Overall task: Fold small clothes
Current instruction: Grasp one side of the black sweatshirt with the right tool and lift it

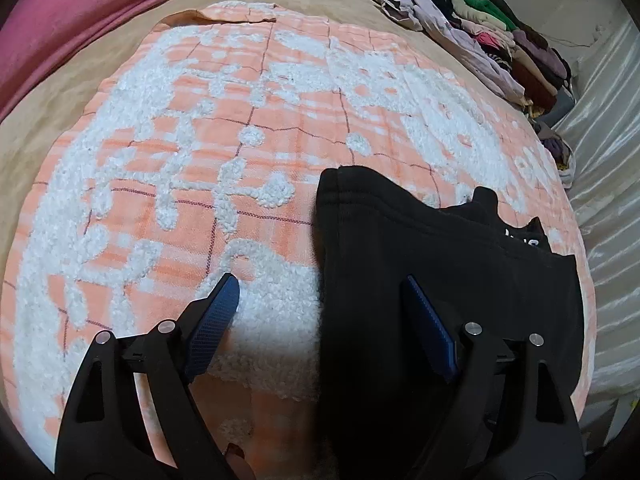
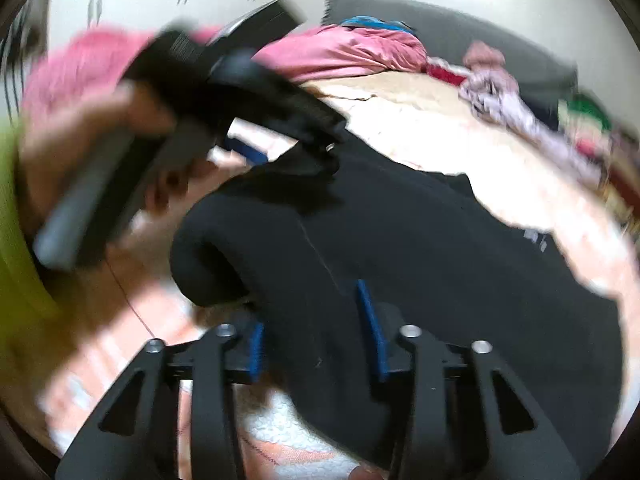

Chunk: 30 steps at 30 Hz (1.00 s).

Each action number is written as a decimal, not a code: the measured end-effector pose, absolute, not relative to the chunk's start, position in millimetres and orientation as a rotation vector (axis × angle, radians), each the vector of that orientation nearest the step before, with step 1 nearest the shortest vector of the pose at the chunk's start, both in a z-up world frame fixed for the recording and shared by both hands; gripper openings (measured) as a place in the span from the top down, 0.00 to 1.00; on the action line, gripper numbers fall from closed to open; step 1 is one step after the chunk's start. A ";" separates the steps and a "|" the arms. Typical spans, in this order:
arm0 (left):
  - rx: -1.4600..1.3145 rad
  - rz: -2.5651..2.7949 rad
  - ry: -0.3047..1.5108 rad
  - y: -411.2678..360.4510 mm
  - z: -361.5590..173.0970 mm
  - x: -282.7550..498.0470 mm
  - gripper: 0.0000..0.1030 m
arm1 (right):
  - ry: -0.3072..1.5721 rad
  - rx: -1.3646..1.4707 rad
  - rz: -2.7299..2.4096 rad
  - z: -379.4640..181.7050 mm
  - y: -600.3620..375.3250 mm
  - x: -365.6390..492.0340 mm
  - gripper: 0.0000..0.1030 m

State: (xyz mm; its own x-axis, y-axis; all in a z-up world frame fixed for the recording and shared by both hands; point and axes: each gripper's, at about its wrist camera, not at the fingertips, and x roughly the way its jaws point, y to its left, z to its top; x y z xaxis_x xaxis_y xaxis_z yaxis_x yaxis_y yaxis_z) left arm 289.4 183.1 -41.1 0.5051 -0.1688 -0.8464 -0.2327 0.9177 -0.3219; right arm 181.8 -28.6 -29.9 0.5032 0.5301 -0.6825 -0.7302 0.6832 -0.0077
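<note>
Black fleece garment (image 1: 420, 264) lies on the orange-and-white tufted blanket (image 1: 168, 184), the landmark for all that follows; it sits at the blanket's near right part. Left gripper (image 1: 320, 308) hangs over the garment's left edge, jaws spread wide, one blue pad (image 1: 216, 316) above bare blanket, the other over black cloth, gripping nothing. Right gripper (image 2: 312, 332), seen from its own blurred view, straddles a rolled-over fold of the garment (image 2: 360, 240), jaws apart; whether the pads touch cloth I cannot tell. Judgement: folding is under way, one edge turned over, shape still uneven, further folds and squaring left. Beyond the blanket's far right corner, a heap of mixed clothes (image 1: 492, 36); beyond its far left edge, a pink cover (image 1: 80, 12).
</note>
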 end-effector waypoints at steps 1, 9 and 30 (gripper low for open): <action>-0.440 0.035 1.050 182.8 -40.3 288.8 0.27 | 0.710 -0.263 0.791 -26.2 -34.9 184.4 0.75; -0.590 -0.066 1.050 165.3 -27.6 281.3 0.40 | 0.698 -0.105 0.829 -6.7 -61.9 183.6 0.79; -0.300 -0.160 0.959 22.4 66.2 295.0 0.83 | 0.591 0.128 0.656 24.2 -160.9 164.9 0.92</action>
